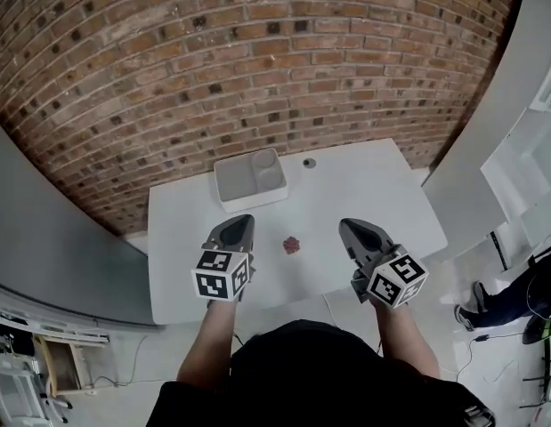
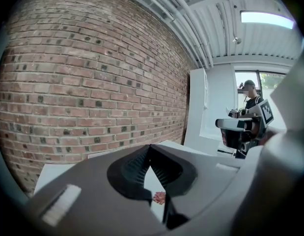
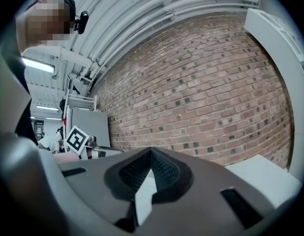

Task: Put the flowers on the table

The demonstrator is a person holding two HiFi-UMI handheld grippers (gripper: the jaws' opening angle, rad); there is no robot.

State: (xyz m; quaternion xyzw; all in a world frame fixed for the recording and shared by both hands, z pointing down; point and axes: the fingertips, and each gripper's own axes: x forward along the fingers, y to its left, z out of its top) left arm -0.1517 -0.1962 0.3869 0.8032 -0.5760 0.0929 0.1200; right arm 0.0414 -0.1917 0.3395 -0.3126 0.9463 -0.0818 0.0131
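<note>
A small pink-red flower (image 1: pixel 293 245) lies on the white table (image 1: pixel 373 194), near its front edge. It sits between my two grippers and touches neither. My left gripper (image 1: pixel 239 222) hovers to its left, jaws shut with nothing in them. My right gripper (image 1: pixel 350 228) hovers to its right, also shut and holding nothing. In the left gripper view the flower (image 2: pixel 159 197) shows low down through the gap behind the closed jaws of the left gripper (image 2: pixel 150 149). The right gripper view shows the right gripper (image 3: pixel 151 153) with its jaws closed tip to tip, and no flower.
A white rectangular tray (image 1: pixel 232 191) with a pale round bowl (image 1: pixel 267 165) in it stands at the table's back. A small dark round object (image 1: pixel 309 163) lies to its right. A brick wall (image 1: pixel 257 52) runs behind. A person (image 2: pixel 250 96) stands far off on the right.
</note>
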